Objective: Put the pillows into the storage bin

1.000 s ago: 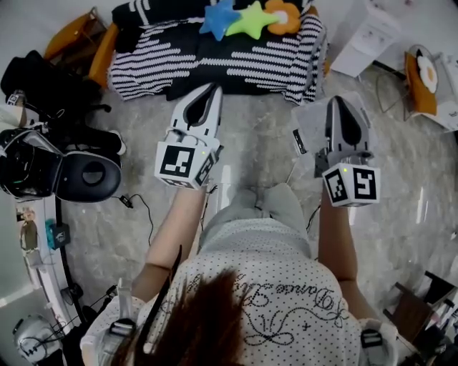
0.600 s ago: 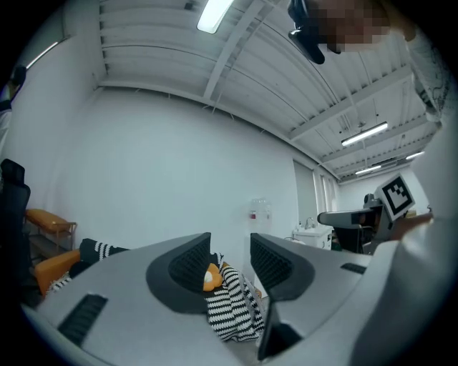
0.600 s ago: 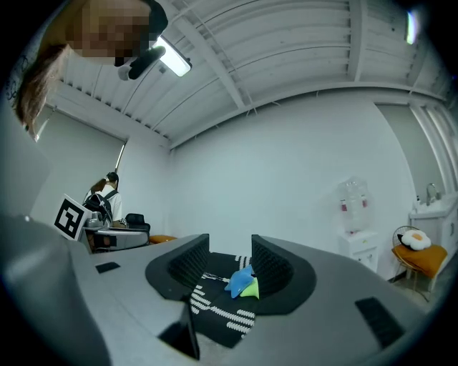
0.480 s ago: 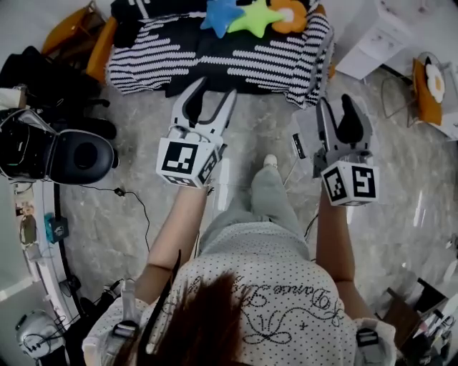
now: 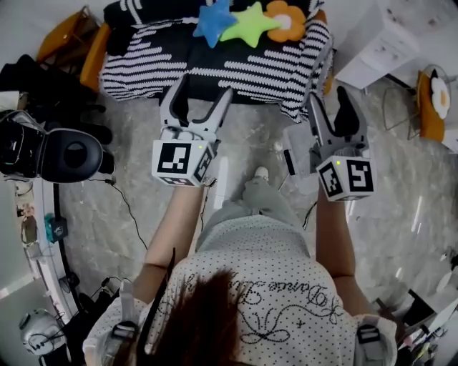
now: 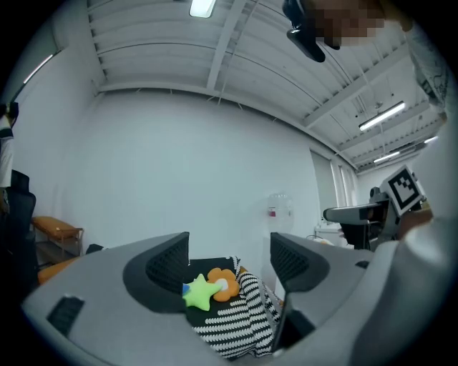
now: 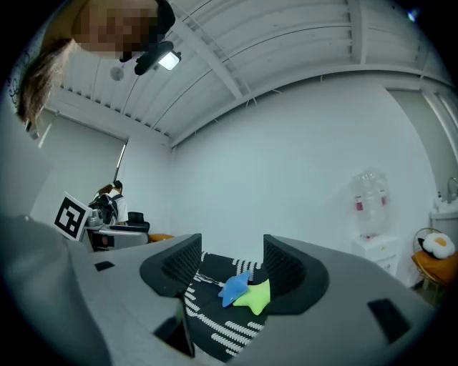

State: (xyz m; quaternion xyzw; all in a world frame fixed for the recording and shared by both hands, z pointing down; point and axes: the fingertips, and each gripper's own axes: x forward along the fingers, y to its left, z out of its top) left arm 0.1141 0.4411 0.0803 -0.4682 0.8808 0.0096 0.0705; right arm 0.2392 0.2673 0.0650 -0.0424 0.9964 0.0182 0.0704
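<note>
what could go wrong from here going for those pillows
The blue star pillow, green star pillow and orange flower pillow overlap; pulling one may drag another off.
The striped blanket under them could get pinched along with a pillow.
A black cable trails on the floor at the left; a foot might catch it.

Grey marbled floor (image 5: 401,214), crossed by cables (image 5: 129,207). White walls (image 6: 179,179) under a ribbed ceiling (image 6: 143,57) with strip lights (image 6: 202,7). White cabinet (image 5: 386,43) upper right, orange seat (image 5: 61,39) upper left, water dispenser (image 7: 371,207) against the wall.
</note>
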